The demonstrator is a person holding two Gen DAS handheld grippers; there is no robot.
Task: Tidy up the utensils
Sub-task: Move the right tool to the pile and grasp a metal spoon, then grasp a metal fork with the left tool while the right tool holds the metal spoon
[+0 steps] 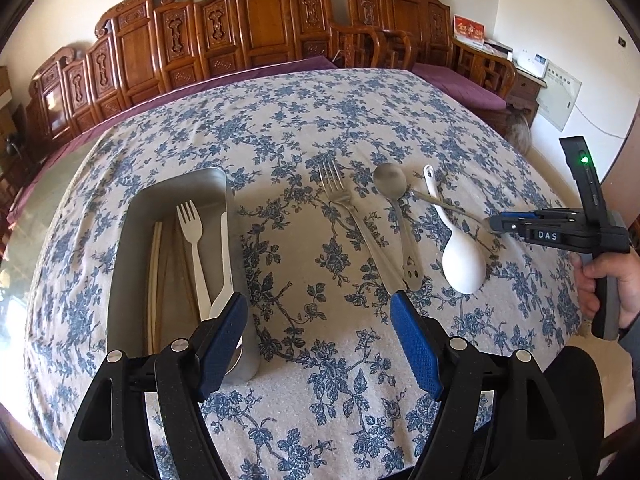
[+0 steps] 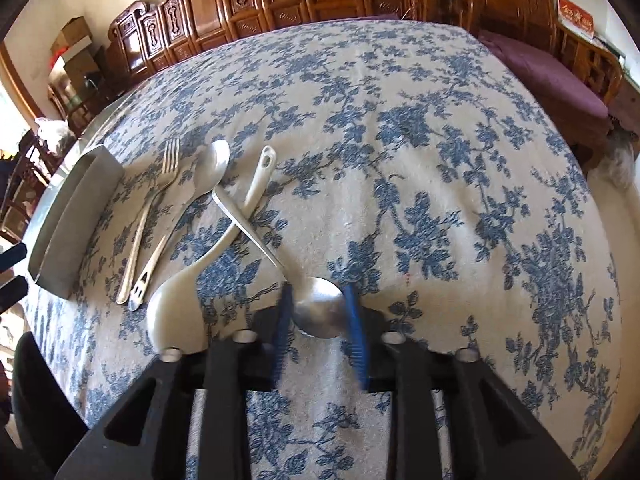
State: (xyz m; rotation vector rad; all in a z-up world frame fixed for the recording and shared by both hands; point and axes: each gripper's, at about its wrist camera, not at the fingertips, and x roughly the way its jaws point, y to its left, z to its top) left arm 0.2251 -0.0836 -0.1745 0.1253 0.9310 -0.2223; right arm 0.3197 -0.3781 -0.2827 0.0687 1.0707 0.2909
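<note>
Fingers of the right gripper [image 2: 318,312] are closing around a metal spoon's bowl [image 2: 320,312]; the left gripper [image 1: 318,320] is hanging spread and empty.

From the left wrist, blue fingers [image 1: 416,344] are standing wide apart above the flowered surface [image 1: 304,128], beside the metal tray [image 1: 124,264] already holding chopsticks [image 1: 154,272] and a white fork [image 1: 192,240], likely waiting near the drop-off. A steel fork [image 1: 348,212], a second spoon [image 1: 396,200] and a white ladle [image 1: 460,256] are lying in a row further right. From the right wrist, the fingers are flanking the spoon's bowl, seemingly pinching it by its edges, its handle crossing over the ladle [image 2: 192,280]; firm contact is hard to confirm through the blur.
</note>
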